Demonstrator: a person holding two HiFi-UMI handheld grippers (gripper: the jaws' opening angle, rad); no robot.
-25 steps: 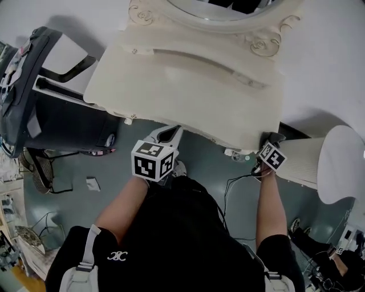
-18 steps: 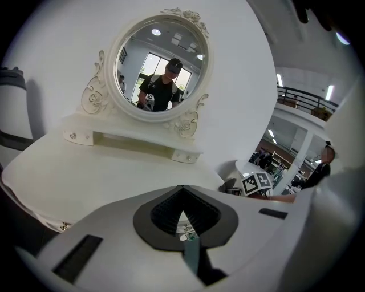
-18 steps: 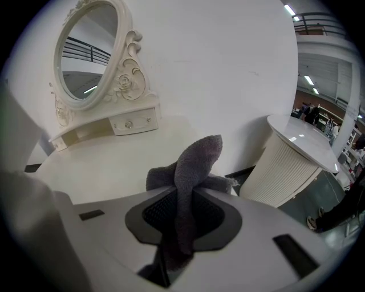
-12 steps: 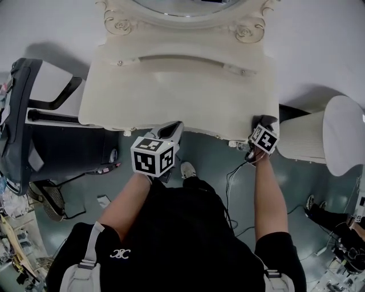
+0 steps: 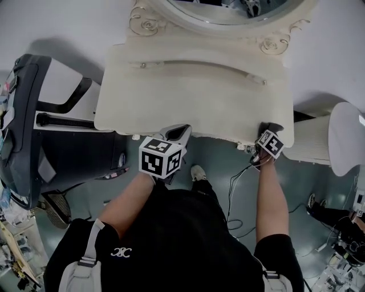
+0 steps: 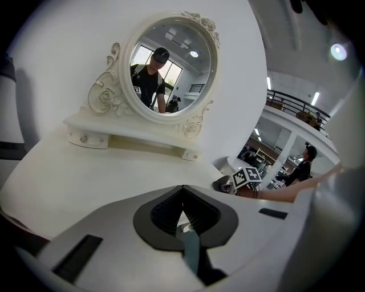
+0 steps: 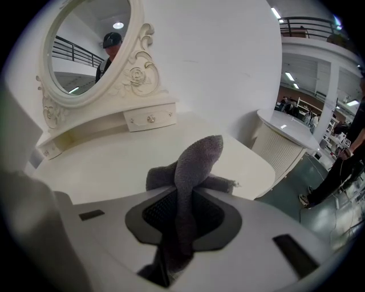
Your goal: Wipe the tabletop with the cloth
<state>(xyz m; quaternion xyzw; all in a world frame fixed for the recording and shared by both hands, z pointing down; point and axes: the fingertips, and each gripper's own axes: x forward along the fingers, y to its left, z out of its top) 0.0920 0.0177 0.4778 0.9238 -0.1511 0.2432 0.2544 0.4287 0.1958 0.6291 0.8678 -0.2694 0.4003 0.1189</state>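
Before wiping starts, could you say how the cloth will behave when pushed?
Probably floppy: the cloth folds over itself beyond the right claw. Likely light; its fuzzy surface may drag and bunch on the tabletop.

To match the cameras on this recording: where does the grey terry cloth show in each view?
Head view: grey terry cloth at the cream tabletop's front right corner.
Left gripper view: right of centre, at the tabletop's edge.
Right gripper view: centre, clamped between the fingers.
Shared landmark: oval cream-framed mirror.

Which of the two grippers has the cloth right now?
The right gripper: its jaws are shut on the grey cloth, at the tabletop's front right corner. The left gripper is shut with nothing between its jaws, near the front edge.
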